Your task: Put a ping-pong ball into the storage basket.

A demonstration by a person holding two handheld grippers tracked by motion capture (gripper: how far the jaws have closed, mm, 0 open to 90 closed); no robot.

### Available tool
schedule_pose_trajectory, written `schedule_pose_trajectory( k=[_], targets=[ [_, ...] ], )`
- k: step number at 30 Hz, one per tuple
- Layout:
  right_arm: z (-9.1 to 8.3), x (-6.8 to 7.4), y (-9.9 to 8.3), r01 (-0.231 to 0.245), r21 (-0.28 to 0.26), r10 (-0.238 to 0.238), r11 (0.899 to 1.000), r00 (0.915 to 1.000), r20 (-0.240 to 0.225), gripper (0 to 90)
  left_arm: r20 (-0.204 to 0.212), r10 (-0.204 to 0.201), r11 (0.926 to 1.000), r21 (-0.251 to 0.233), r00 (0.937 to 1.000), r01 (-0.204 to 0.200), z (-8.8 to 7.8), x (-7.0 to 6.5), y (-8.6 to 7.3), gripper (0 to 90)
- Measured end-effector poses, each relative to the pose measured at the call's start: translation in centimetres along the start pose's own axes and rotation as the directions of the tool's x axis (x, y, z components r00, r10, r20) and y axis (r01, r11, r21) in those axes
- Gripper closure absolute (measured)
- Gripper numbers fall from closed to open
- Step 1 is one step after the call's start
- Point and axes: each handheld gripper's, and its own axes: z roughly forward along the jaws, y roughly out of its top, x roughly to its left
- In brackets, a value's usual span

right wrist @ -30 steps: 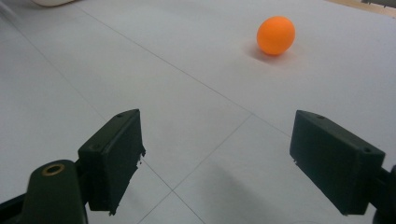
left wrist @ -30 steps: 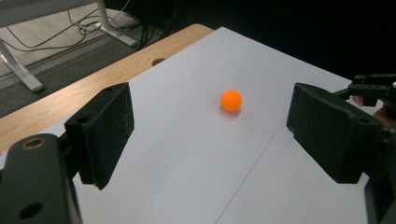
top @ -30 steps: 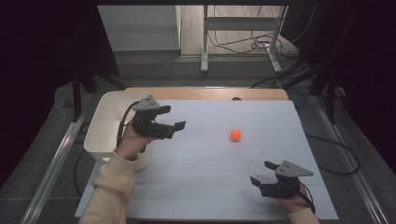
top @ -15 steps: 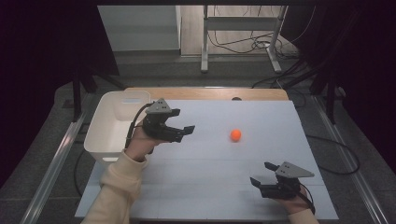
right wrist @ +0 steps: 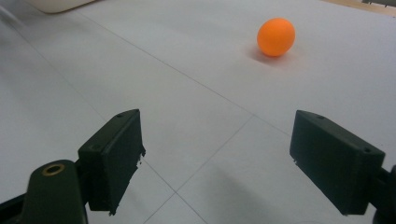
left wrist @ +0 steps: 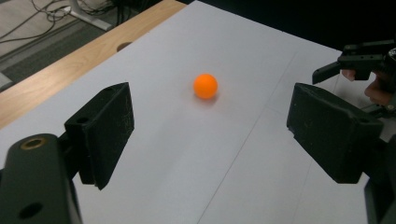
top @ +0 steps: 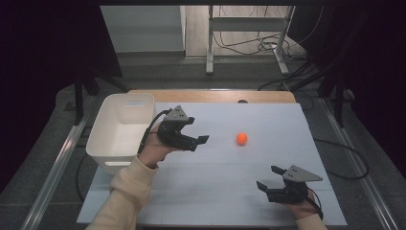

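Note:
A small orange ball (top: 242, 139) lies on the white table sheet (top: 225, 191), right of centre. My left gripper (top: 196, 130) hovers to the left of it, pointing at it, jaws open and empty. In the left gripper view the ball (left wrist: 205, 86) sits ahead between the wide-apart jaws of that gripper (left wrist: 215, 135), well beyond their tips. My right gripper (top: 268, 176) rests low near the front right edge, open and empty. Its own view shows the ball (right wrist: 276, 37) farther off, up and to the right, past the spread jaws of the right gripper (right wrist: 233, 158).
A white plastic bin (top: 103, 124) stands at the table's left edge, behind the left hand; its corner (right wrist: 56, 4) peeks into the right gripper view. A wooden strip (top: 210, 96) borders the far edge. Cables and a metal stand lie on the floor beyond.
The left gripper has moved to the right, away from the bin and toward the ball, and sunk slightly. The right gripper and the ball have stayed put.

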Motion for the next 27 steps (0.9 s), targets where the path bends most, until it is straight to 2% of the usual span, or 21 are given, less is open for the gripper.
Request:
schedule_pose_trajectory(
  k=[10,17,19,27],
  targets=[
    [0.0,0.0,0.0,0.008,-0.001,-0.008,1.0,1.0,-0.003,18.2,0.022,-0.009,0.9991,0.042,0.9997,0.008,1.5,0.0,-0.4,15.9],
    [0.0,0.0,0.0,0.009,-0.001,-0.009,1.0,0.9999,-0.004,18.2,0.033,-0.004,0.9984,0.056,0.9994,0.003,2.3,-0.4,-0.5,15.9],
    [0.0,0.1,0.0,0.011,0.001,-0.011,1.0,0.9999,-0.005,18.2,0.047,-0.011,0.9983,0.058,0.9988,0.008,2.6,-0.4,-0.5,15.8],
    [-0.1,0.2,0.0,0.017,0.003,-0.017,1.0,0.9998,-0.005,18.2,0.055,-0.02,0.9976,0.067,0.9983,0.017,3.4,-0.4,-0.7,15.2]
  ],
)
